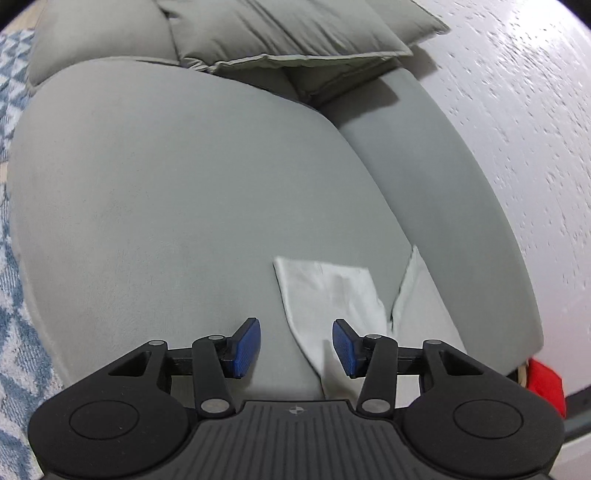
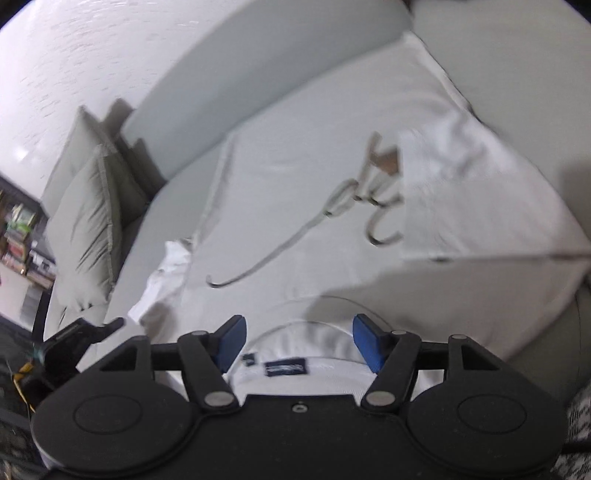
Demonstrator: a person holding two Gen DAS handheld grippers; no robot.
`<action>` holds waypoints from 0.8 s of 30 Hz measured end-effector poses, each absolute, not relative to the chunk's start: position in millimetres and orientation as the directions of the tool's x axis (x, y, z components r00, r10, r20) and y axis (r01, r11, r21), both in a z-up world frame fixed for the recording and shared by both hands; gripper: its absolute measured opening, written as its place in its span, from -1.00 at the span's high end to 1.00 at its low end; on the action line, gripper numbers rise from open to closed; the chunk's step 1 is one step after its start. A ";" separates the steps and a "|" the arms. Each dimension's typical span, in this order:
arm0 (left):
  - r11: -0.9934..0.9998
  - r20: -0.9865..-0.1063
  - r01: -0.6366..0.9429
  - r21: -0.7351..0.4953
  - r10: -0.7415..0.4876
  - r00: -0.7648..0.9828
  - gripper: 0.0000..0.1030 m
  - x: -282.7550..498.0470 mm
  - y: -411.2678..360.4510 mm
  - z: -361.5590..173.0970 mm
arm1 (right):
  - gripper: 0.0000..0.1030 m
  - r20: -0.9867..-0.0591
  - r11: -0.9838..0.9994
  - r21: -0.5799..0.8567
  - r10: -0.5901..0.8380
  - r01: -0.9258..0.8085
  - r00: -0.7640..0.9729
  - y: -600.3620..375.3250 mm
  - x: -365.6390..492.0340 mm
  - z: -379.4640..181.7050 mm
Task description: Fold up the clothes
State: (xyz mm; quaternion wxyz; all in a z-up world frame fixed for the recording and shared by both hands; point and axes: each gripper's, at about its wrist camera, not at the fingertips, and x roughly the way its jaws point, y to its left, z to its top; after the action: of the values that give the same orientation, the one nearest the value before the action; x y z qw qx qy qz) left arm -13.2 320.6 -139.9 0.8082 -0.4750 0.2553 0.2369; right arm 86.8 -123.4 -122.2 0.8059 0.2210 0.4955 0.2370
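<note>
While both tongs stand spread and empty, the scene reads as follows.

Garment: a white T-shirt (image 2: 295,221) lies flat on the grey sofa seat (image 1: 166,184), printed script facing up; in the right wrist view it fills the middle of the frame, its collar with the dark label (image 2: 286,368) at 6 o'clock, just below the fingers.

Fold so far: the shirt's side at 3 o'clock (image 2: 472,192) appears already turned over onto the body, covering part of the print; the sleeve at 9 o'clock (image 2: 162,280) lies crumpled and unfolded. This view is blurred, so fine edges are uncertain.

Right gripper (image 2: 298,343): blue pads wide apart, nothing between them, poised above the collar.

Left gripper (image 1: 296,347): pads likewise apart and holding nothing; a white corner of the shirt (image 1: 328,291) lies ahead between 12 and 1 o'clock, touching neither pad as far as can be seen.

Surroundings: grey cushions (image 1: 288,33) at 12 o'clock in the left view; white wall (image 1: 517,110) at 2 o'clock.

Step in hand (judgement): between folds, lining up a fresh grasp.

Next move (judgement): each tong must descend and pinch one cloth layer, the right near the collar, the left at the white corner, then carry the unfolded side across evenly.
</note>
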 end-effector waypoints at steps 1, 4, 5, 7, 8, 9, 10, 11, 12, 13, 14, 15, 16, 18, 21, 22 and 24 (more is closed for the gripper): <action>0.432 -0.640 -0.628 -0.648 0.138 0.756 0.13 -10.0 324.3 -140.9 | -0.13 -0.688 0.783 0.604 0.607 -0.150 0.397 -126.6 87.5 -124.9; 0.437 -0.651 -0.631 -0.641 0.126 0.749 0.11 3.9 332.6 -142.5 | -0.13 -0.677 0.768 0.627 0.621 -0.131 0.395 -130.0 88.5 -128.6; 0.443 -0.655 -0.630 -0.638 0.118 0.747 0.11 8.8 334.9 -143.1 | -0.13 -0.677 0.768 0.626 0.621 -0.133 0.396 -130.2 88.1 -129.2; 0.458 -0.664 -0.628 -0.629 0.104 0.740 0.11 18.5 338.0 -144.1 | -0.13 -0.675 0.769 0.624 0.620 -0.138 0.399 -130.6 87.1 -130.1; 0.471 -0.671 -0.630 -0.617 0.104 0.734 0.11 22.7 338.0 -144.1 | -0.13 -0.673 0.767 0.627 0.621 -0.137 0.401 -131.1 87.3 -130.7; 0.486 -0.679 -0.634 -0.602 0.107 0.726 0.17 26.8 337.6 -143.9 | -0.13 -0.669 0.763 0.633 0.624 -0.131 0.403 -132.5 87.5 -131.2; 0.500 -0.687 -0.637 -0.586 0.110 0.718 0.27 30.9 337.2 -143.7 | -0.14 -0.664 0.757 0.641 0.628 -0.123 0.406 -133.8 88.2 -132.6; 0.514 -0.695 -0.640 -0.570 0.113 0.710 0.36 34.9 336.8 -143.5 | -0.14 -0.658 0.750 0.651 0.633 -0.115 0.408 -135.3 88.6 -133.9; 0.528 -0.703 -0.643 -0.555 0.116 0.702 0.55 39.0 336.5 -143.3 | -0.14 -0.651 0.743 0.661 0.638 -0.106 0.410 -136.9 89.1 -135.3; 0.531 -0.709 -0.648 -0.545 0.121 0.695 0.72 40.4 336.6 -143.6 | -0.14 -0.646 0.736 0.670 0.643 -0.100 0.411 -137.6 90.1 -136.4; 0.527 -0.713 -0.656 -0.540 0.126 0.689 0.78 39.8 337.0 -144.2 | -0.13 -0.641 0.729 0.678 0.649 -0.094 0.411 -138.7 90.8 -137.2; 0.524 -0.714 -0.660 -0.538 0.133 0.688 0.84 38.0 336.8 -143.8 | -0.13 -0.636 0.724 0.684 0.653 -0.091 0.410 -140.0 91.1 -137.2; 0.520 -0.711 -0.663 -0.539 0.141 0.689 0.94 35.4 336.3 -142.9 | -0.13 -0.633 0.720 0.688 0.656 -0.088 0.412 -141.6 90.9 -136.6; 0.538 -0.699 -0.665 -0.518 0.182 0.692 1.00 29.4 330.2 -135.3 | -0.14 -0.626 0.716 0.692 0.657 -0.088 0.421 -145.1 89.1 -133.6; 0.652 -0.662 -0.641 -0.406 0.273 0.698 1.00 28.0 306.8 -113.2 | -0.14 -0.624 0.731 0.673 0.642 -0.111 0.445 -150.6 84.8 -127.6; 0.700 -0.647 -0.626 -0.344 0.307 0.698 1.00 29.7 295.2 -104.7 | -0.15 -0.622 0.735 0.667 0.639 -0.120 0.453 -153.1 83.1 -126.3; 0.790 -0.599 -0.581 -0.198 0.371 0.710 1.00 36.5 266.3 -87.5 | -0.15 -0.619 0.741 0.658 0.632 -0.131 0.466 -158.5 80.4 -124.7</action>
State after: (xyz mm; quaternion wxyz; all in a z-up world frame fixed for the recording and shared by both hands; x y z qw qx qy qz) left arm 36.5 266.3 -87.5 0.9048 -0.1898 0.2759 0.2629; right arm 80.4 -158.5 -124.7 0.8118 0.2722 0.4601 0.2349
